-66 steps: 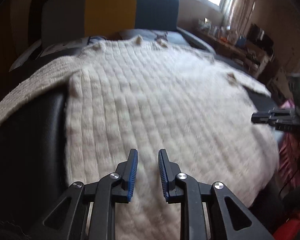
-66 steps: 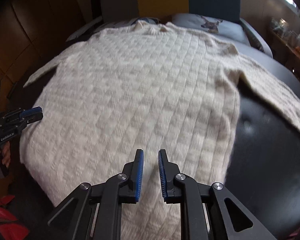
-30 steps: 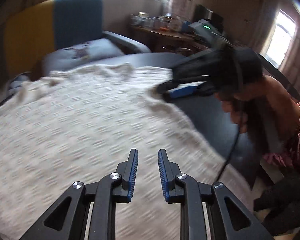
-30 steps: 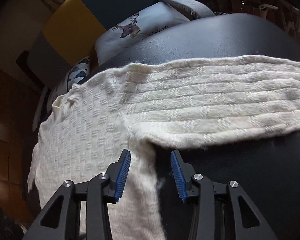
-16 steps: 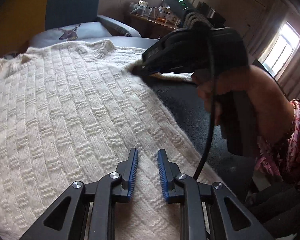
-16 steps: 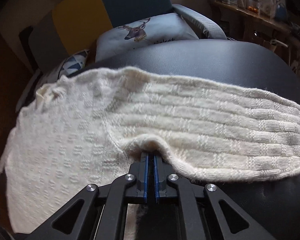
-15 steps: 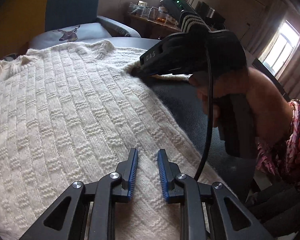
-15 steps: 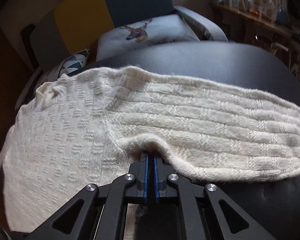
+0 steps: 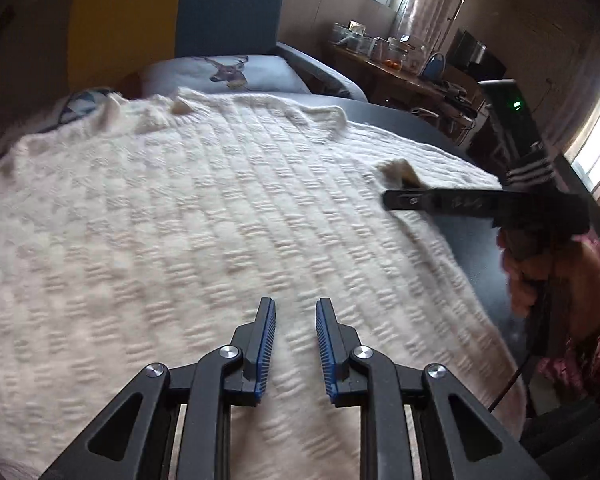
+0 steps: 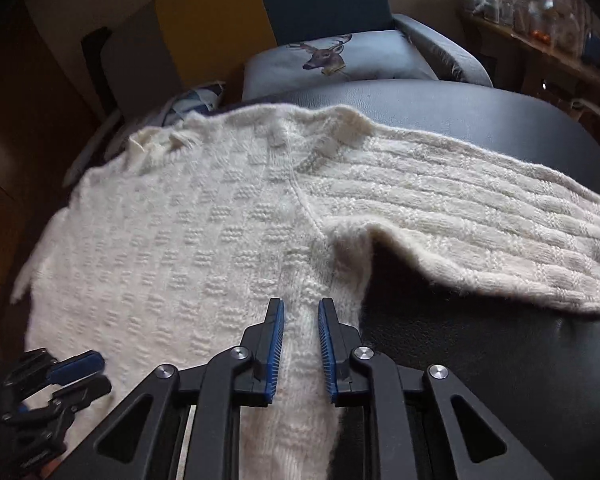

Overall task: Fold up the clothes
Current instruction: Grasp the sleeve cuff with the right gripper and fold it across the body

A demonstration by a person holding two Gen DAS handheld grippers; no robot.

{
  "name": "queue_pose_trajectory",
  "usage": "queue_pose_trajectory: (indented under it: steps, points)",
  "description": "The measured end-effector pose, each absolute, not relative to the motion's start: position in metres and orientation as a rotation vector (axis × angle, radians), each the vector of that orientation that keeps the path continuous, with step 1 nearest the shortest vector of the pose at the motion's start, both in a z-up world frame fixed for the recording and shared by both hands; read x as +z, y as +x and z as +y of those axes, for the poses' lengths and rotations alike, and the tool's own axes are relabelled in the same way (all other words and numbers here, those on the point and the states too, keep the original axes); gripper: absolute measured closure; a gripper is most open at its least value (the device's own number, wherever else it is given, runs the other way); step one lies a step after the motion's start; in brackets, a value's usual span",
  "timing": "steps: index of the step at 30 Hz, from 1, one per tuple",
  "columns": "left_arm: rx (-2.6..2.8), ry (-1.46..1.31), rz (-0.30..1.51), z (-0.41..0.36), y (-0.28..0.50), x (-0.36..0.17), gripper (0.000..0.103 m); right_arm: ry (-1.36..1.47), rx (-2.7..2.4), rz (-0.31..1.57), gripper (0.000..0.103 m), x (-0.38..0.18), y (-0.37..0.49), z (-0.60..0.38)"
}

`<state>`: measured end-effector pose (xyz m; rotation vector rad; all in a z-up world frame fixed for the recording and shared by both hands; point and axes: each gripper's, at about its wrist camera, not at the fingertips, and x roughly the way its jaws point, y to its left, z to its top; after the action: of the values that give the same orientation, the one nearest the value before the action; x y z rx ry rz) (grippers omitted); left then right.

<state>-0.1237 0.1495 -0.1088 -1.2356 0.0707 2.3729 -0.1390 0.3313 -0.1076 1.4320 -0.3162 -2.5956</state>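
Your left gripper [image 9: 295,314] and right gripper [image 10: 301,314] both hover, jaws spread, over the cream sweater [image 10: 188,240] lying flat on the black worktop [image 10: 500,360].

The sweater [image 10: 228,240] was thick, fuzzy cream knit with raised blocks. The surface [image 10: 480,120] was smooth, faintly glossy black leather. Hand-held gripper [image 10: 299,344] arms were matt black plastic with ribbed blue pads [image 10: 275,356].
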Motion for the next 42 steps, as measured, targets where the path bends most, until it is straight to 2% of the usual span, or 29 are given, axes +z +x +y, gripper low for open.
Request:
queue_pose_trajectory:
  steps: [1,2,4,5,6,11,15,20,22,23,24,25,26,30,37,42]
  points:
    - [2.402,-1.214,0.146,0.147,-0.12,-0.106,0.082,1.407,-2.61,-0.353,0.081,-0.1,-0.134,0.342]
    - [2.43,-1.194,0.223,0.145,-0.118,-0.106,0.082,1.389,-2.637,-0.384,0.076,-0.093,-0.13,0.356]
    - [2.48,-1.152,0.381,0.141,-0.113,-0.107,0.082,1.388,-2.764,-0.424,0.056,-0.079,-0.123,0.396]
    - [2.502,-1.143,0.426,0.137,-0.114,-0.108,0.082,1.395,-2.855,-0.46,0.038,-0.073,-0.12,0.425]
    - [2.518,-1.146,0.433,0.132,-0.118,-0.109,0.082,1.4,-2.947,-0.497,0.026,-0.068,-0.118,0.453]
    - [2.523,-1.208,0.248,0.114,-0.125,-0.12,0.081,1.564,-3.235,-0.72,0.024,-0.051,-0.111,0.59]
    - [2.526,-1.213,0.179,0.112,-0.119,-0.122,0.08,1.679,-3.223,-0.932,0.024,-0.066,-0.111,0.648]
    - [2.52,-1.218,0.11,0.108,-0.115,-0.123,0.08,1.836,-3.143,-0.965,0.024,-0.095,-0.123,0.659]
    - [2.517,-1.221,0.104,0.108,-0.117,-0.123,0.08,1.861,-3.168,-0.903,0.028,-0.104,-0.126,0.652]
    - [2.516,-1.221,0.102,0.107,-0.118,-0.122,0.08,1.831,-3.205,-0.836,0.037,-0.104,-0.128,0.648]
    - [2.514,-1.223,0.102,0.107,-0.119,-0.122,0.08,1.804,-3.215,-0.798,0.055,-0.104,-0.131,0.645]
    - [2.513,-1.224,0.102,0.108,-0.119,-0.123,0.08,1.768,-3.211,-0.78,0.067,-0.103,-0.135,0.643]
    - [2.511,-1.225,0.101,0.108,-0.12,-0.122,0.08,1.742,-3.199,-0.776,0.091,-0.103,-0.138,0.641]
    - [2.497,-1.233,0.053,0.104,-0.122,-0.118,0.08,1.691,-3.141,-0.799,0.092,-0.09,-0.153,0.629]
    - [2.5,-1.207,-0.123,0.084,-0.131,-0.101,0.08,1.345,-3.141,-0.609,0.092,-0.007,-0.177,0.536]
    - [2.532,-1.165,-0.142,0.065,-0.135,-0.087,0.08,1.117,-3.013,-0.438,0.092,0.036,-0.199,0.431]
